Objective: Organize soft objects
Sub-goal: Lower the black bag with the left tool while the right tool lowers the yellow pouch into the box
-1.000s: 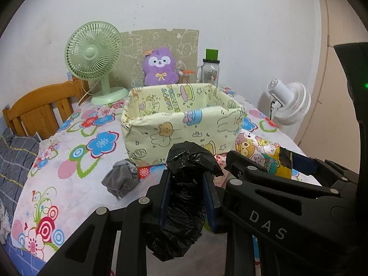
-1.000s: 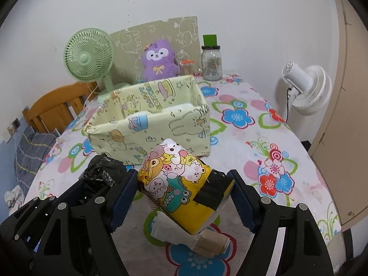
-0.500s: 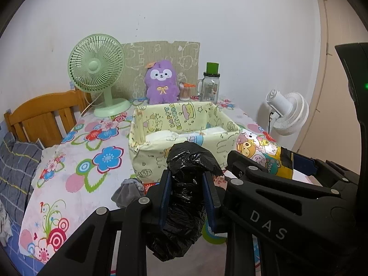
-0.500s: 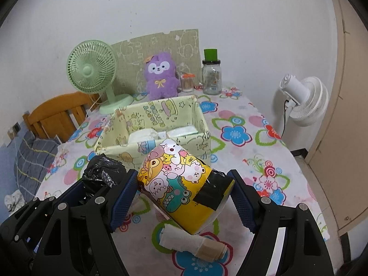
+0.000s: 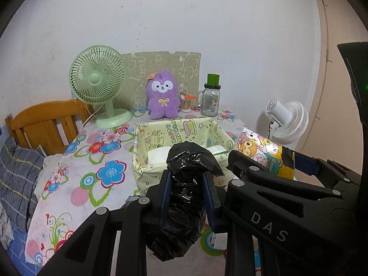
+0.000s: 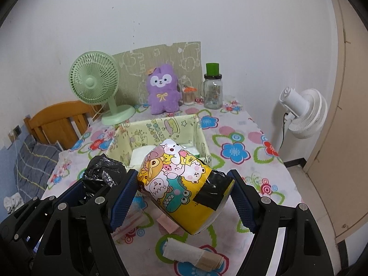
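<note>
Now the black bag point(image 5: 186, 197) is squeezed tight in the left gripper point(image 5: 187, 197), and the cartoon packet point(image 6: 184, 184) is gripped by the right gripper point(image 6: 184, 197). Both are held up above the table point(image 6: 253, 161), just in front of the yellow box point(image 6: 158, 128), probably so they can be dropped inside.

My black bag point(image 5: 186, 197) hides the fabric box's point(image 5: 147, 161) front wall; the jar's point(image 6: 213, 92) label is too small to read.

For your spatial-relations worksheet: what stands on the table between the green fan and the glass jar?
The purple plush toy stands between the green fan and the glass jar, with a small cup of sticks beside the jar; both wrist views show it.
</note>
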`<state>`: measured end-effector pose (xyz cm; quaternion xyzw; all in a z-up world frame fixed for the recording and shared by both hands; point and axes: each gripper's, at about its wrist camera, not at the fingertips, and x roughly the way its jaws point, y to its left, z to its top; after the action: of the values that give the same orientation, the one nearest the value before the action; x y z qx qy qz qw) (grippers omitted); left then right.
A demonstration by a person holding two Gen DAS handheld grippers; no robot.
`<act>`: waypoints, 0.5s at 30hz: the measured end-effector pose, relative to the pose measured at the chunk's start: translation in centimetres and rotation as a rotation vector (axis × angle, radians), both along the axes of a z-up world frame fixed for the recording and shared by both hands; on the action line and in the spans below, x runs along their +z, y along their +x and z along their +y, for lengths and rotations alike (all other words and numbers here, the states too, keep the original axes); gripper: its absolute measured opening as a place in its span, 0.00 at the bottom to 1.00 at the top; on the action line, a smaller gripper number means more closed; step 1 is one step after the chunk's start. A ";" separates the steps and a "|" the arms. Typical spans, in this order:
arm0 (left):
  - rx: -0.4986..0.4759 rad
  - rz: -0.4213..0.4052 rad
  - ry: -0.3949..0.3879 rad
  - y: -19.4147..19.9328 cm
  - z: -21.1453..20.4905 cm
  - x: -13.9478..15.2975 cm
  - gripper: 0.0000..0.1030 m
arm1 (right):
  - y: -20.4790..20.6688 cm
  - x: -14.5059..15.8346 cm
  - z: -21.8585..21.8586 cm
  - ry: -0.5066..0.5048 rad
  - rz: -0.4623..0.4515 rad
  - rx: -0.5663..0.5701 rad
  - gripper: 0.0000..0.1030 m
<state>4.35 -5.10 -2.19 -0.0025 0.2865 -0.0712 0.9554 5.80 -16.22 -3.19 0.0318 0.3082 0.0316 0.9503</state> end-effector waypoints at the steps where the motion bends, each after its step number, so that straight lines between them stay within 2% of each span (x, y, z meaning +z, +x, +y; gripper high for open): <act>1: 0.000 -0.002 0.000 0.1 0.0 0.1 0.26 | 0.0 0.1 0.0 0.000 -0.002 0.000 0.77; 15: 0.001 -0.018 -0.004 1.9 -0.1 1.4 0.26 | 2.0 1.3 -0.1 -0.003 -0.027 0.001 0.77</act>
<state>6.29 -5.20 -0.82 -0.0040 0.2778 -0.0714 0.9580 7.77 -16.36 -1.89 0.0298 0.2956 0.0321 0.9543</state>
